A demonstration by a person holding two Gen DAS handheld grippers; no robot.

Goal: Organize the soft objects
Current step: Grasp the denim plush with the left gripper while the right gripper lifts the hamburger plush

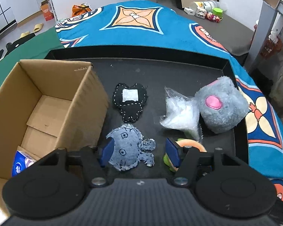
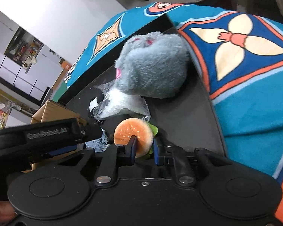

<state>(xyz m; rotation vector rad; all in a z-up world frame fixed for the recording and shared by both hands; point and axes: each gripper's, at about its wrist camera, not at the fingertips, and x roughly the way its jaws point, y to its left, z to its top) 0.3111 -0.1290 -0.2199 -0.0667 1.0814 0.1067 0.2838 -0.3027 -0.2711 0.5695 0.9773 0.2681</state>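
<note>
gripping the burger toy (image 2: 134, 136), the right claw (image 2: 144, 149) is clenched; only the left view shows the left claw (image 1: 139, 153) released over the denim plush (image 1: 129, 148).

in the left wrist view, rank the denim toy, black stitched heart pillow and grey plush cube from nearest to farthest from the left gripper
1. Denim toy: between the fingers of the left gripper, by the left one.
2. Black stitched heart pillow: straight ahead, beyond the denim toy, beside the cardboard box.
3. Grey plush cube: far right of the black tray, behind the clear plastic bag.

One cardboard box (image 1: 47, 101), one black tray (image 1: 160, 69), five soft items, one tissue pack (image 1: 20, 164).
</note>
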